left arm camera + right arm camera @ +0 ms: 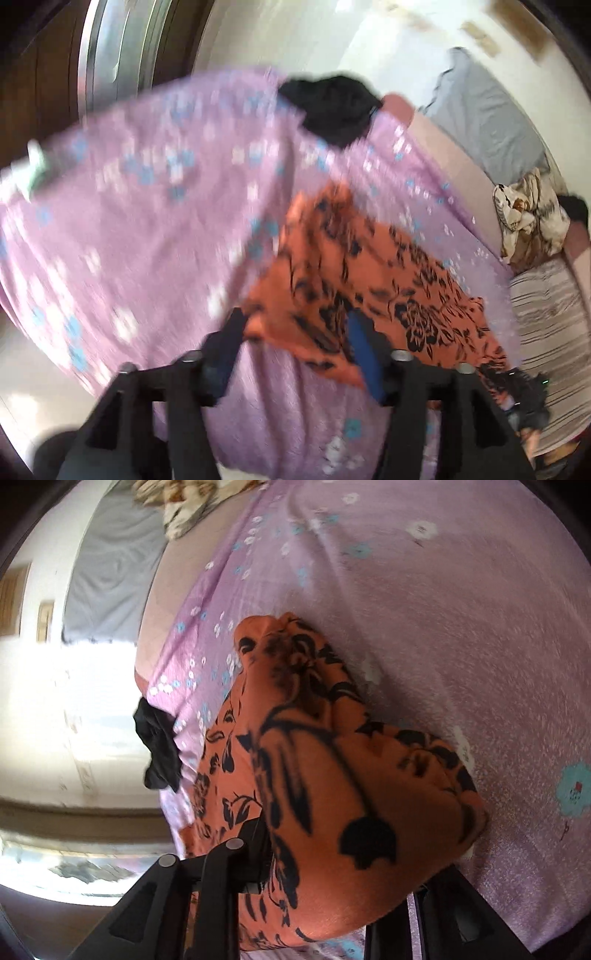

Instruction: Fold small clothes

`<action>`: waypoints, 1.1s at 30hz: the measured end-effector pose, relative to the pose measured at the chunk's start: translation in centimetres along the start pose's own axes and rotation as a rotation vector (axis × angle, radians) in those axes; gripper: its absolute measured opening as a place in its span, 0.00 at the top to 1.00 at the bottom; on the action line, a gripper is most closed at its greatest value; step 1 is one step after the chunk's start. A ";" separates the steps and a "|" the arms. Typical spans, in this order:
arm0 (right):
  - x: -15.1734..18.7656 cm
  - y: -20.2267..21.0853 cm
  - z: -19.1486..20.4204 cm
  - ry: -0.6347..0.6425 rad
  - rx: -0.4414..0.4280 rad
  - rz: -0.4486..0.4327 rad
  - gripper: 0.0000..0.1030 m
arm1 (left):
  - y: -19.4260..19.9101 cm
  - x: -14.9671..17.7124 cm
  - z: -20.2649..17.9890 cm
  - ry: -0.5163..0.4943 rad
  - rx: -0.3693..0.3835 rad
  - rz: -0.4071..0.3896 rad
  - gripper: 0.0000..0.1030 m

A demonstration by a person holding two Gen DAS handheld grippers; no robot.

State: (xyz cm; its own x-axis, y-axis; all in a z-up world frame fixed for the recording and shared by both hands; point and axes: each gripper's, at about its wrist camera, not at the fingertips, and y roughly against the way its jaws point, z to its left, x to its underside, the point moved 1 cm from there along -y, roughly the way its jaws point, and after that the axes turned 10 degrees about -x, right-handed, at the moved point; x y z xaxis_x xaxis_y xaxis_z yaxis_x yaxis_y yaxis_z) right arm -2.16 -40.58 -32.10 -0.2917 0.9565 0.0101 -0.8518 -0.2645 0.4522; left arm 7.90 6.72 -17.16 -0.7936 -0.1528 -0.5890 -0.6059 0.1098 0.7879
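An orange garment with a black flower print lies on the purple flowered bedspread. My left gripper stands with its fingers apart over the garment's near corner; cloth drapes across the gap and over the blue pad of the right finger. In the right wrist view the same garment is bunched over my right gripper and hides its fingertips. The right gripper also shows in the left wrist view, at the garment's far end.
A black garment lies near the bed's far edge, also in the right wrist view. A crumpled cream and brown cloth and a grey sheet lie beyond. A striped cloth lies at the right.
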 end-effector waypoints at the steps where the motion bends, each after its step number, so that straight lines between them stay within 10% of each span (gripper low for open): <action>1: -0.1 0.0 -0.5 -0.031 -0.015 -0.003 0.71 | 0.0 -0.5 -0.2 -0.014 -0.013 -0.020 0.37; 7: -0.4 0.6 -2.1 -0.143 -0.108 -0.041 0.53 | -2.7 -2.1 -6.4 -0.183 -0.104 -0.107 0.25; 14: -0.8 0.3 -1.6 -0.108 -0.104 -0.043 0.43 | -12.0 0.9 -9.2 -0.300 -0.202 0.028 0.19; 33: -1.3 -1.2 -0.2 -0.082 -0.087 -0.067 0.31 | -11.6 1.2 -9.7 -0.360 -0.206 -0.048 0.18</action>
State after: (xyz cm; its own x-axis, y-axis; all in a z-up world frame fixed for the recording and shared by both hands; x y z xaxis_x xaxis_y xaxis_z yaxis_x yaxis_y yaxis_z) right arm -0.86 -41.49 -32.81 -0.1994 0.9783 0.0566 -0.9038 -0.2059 0.3751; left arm 14.51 -4.26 -25.27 -0.7557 0.2039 -0.6224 -0.6479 -0.0937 0.7559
